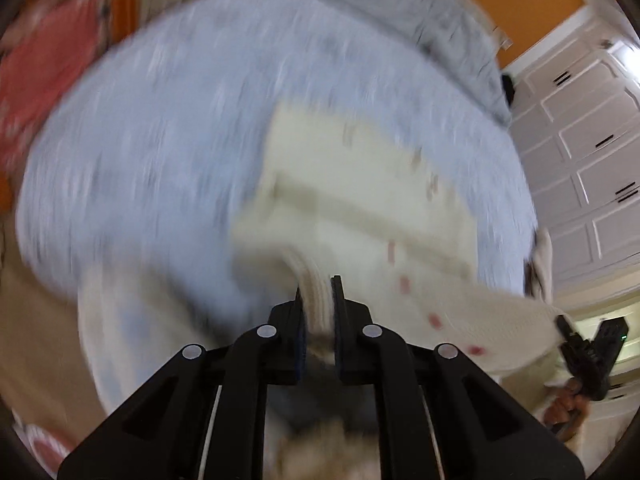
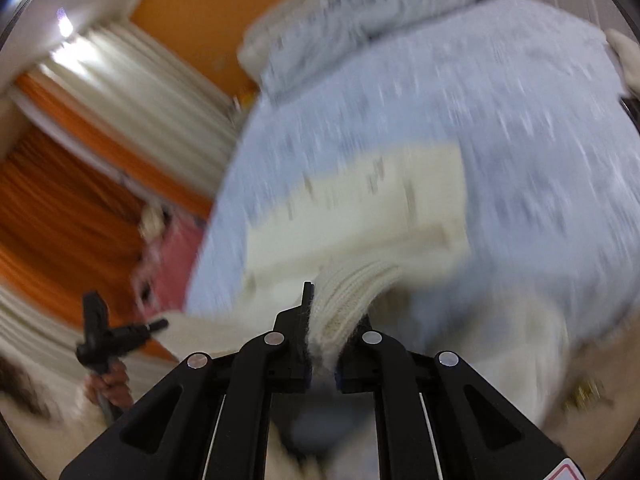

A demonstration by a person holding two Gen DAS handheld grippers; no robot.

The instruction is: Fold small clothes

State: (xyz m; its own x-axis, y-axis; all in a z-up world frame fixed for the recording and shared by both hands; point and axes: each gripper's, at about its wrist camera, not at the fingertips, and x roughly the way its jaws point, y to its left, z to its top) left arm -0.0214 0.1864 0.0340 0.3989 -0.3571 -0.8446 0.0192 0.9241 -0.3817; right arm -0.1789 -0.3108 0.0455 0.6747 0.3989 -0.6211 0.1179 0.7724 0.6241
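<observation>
Cream knit garment (image 1: pixel 360 200) — both grippers, left gripper (image 1: pixel 320 304) and right gripper (image 2: pixel 334 312), are pinching one edge in closed jaws, stretching it taut over the bed (image 1: pixel 160 140) for folding.

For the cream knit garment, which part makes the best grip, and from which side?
The ribbed edge of the cream knit garment, one corner each, approached from the near side. The left gripper and right gripper already clamp that bunched rib; it is thick, while the rest drapes onto the blue bedspread.

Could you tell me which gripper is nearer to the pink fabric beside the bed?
Left. The left gripper, holding the cream garment, is on the side of the pink fabric; the right gripper holds the garment's far end.
</observation>
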